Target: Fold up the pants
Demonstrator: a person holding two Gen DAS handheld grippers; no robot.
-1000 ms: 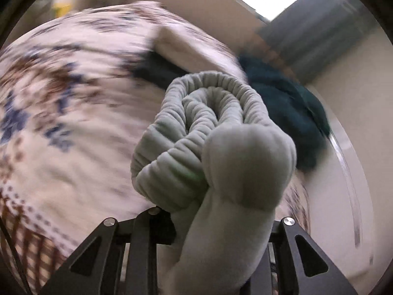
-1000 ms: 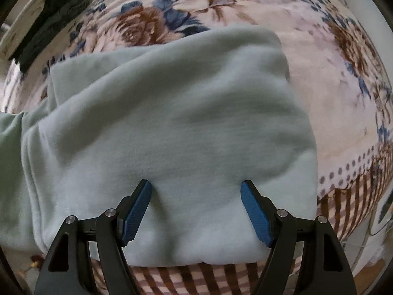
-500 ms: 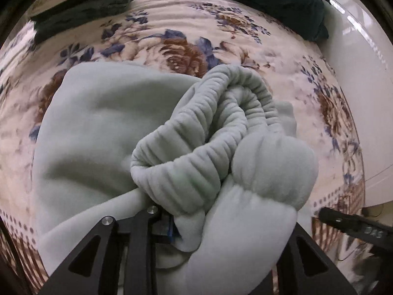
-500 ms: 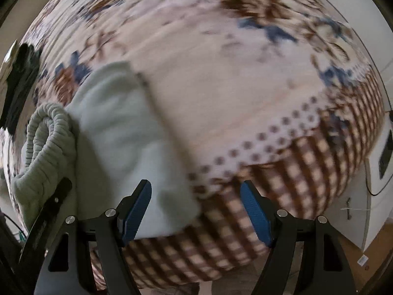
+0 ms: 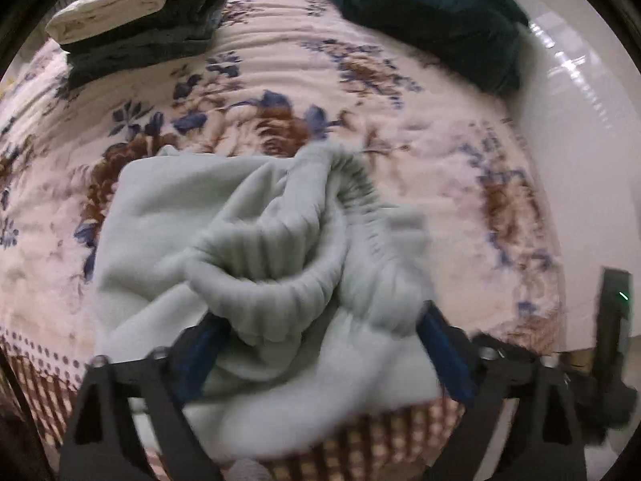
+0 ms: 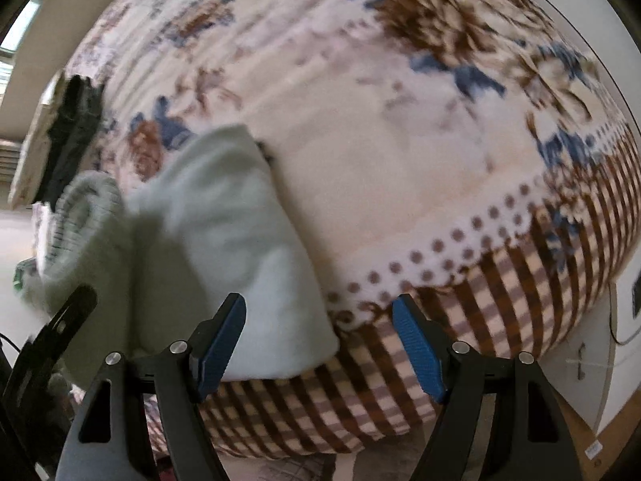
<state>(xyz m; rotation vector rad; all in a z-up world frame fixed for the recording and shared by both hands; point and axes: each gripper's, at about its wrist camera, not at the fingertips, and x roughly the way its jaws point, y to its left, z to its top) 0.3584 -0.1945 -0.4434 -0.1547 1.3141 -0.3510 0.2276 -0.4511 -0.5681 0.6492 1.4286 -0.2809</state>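
Pale green fleece pants [image 5: 168, 208] lie folded near the bed's front edge. Their ribbed waistband [image 5: 280, 288] sits bunched on top. My left gripper [image 5: 320, 316] points down over that bunch. Its jaws are opening and stand wide, with the cloth loose between the blue pads [image 5: 440, 352]. In the right wrist view the pants [image 6: 224, 220] lie at the left, the waistband [image 6: 80, 208] beyond them. My right gripper [image 6: 318, 300] hovers over the bed's edge to the right of the pants. Its jaws are opening, with nothing between them, and its left finger is beside the fold.
The floral bedspread [image 5: 280, 80] has a brown checked border [image 6: 521, 280] that hangs over the front edge. A stack of folded clothes [image 5: 140, 12] lies at the back left, and a dark teal garment [image 5: 420, 12] at the back right. White floor [image 5: 581, 160] runs along the right.
My left gripper carried the bunched waistband over the folded pants, then its jaws spread and let go. My right gripper slid off the pants to the right, over the bed's edge.
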